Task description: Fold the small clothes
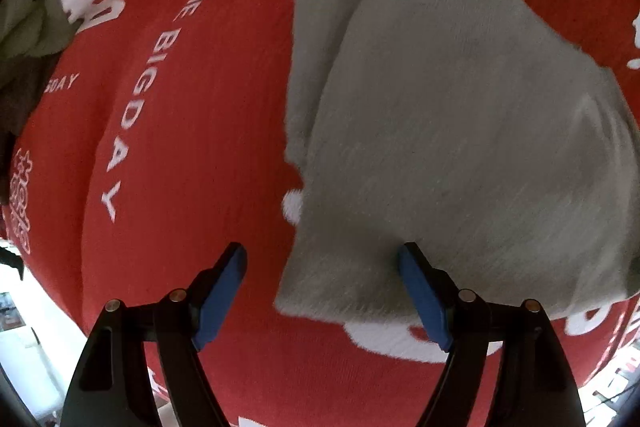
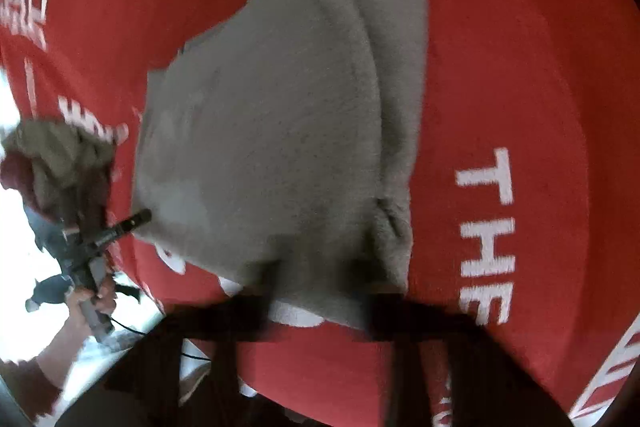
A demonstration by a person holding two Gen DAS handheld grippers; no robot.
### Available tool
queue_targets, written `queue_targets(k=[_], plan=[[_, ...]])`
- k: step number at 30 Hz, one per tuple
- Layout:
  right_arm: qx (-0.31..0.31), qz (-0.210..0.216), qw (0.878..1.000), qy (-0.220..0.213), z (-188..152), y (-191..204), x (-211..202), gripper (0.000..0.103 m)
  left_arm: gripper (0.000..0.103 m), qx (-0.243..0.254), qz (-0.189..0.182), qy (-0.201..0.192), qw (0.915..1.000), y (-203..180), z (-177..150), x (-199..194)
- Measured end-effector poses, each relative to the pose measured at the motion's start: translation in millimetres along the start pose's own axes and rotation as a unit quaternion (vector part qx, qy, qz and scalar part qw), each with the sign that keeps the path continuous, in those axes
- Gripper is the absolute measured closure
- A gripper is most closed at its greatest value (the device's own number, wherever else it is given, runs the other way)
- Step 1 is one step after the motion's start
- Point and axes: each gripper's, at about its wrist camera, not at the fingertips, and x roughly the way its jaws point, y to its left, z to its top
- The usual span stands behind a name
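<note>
Left claw (image 1: 322,291) with blue pads (image 1: 220,301) spread wide, holding nothing, hovering at near edge of folded grey knitted cloth (image 1: 460,147). Cloth lying flat in overlapping layers on red printed fabric with white lettering (image 1: 192,107) covering worktop. Right claw (image 2: 320,303) blurred and dark at cloth's near edge; cannot tell whether gripping or apart. Crumpled olive garment (image 1: 28,19) well apart, far left.
</note>
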Motion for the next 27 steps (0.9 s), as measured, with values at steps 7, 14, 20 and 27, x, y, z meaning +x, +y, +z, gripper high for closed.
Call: queue_targets(k=[7,14,20,27], plan=[[0.023,-0.036,0.999,0.025,-4,-21,4,0.096,0.023,-0.041,0.001,0.007,0.9991,13,-19,-16],[0.027,-0.061,0.998,0.016,-7,13,-18,0.091,0.003,-0.062,-0.031,-0.015,0.9975,8,-50,-90],[-0.028,-0.055,0.998,0.023,-5,79,-44,0.048,0.000,-0.082,-0.071,-0.038,0.9933,17,-59,-141],[-0.072,-0.059,0.995,0.038,-20,135,-55,0.027,0.000,-0.092,-0.063,-0.049,0.9926,11,-87,-193]])
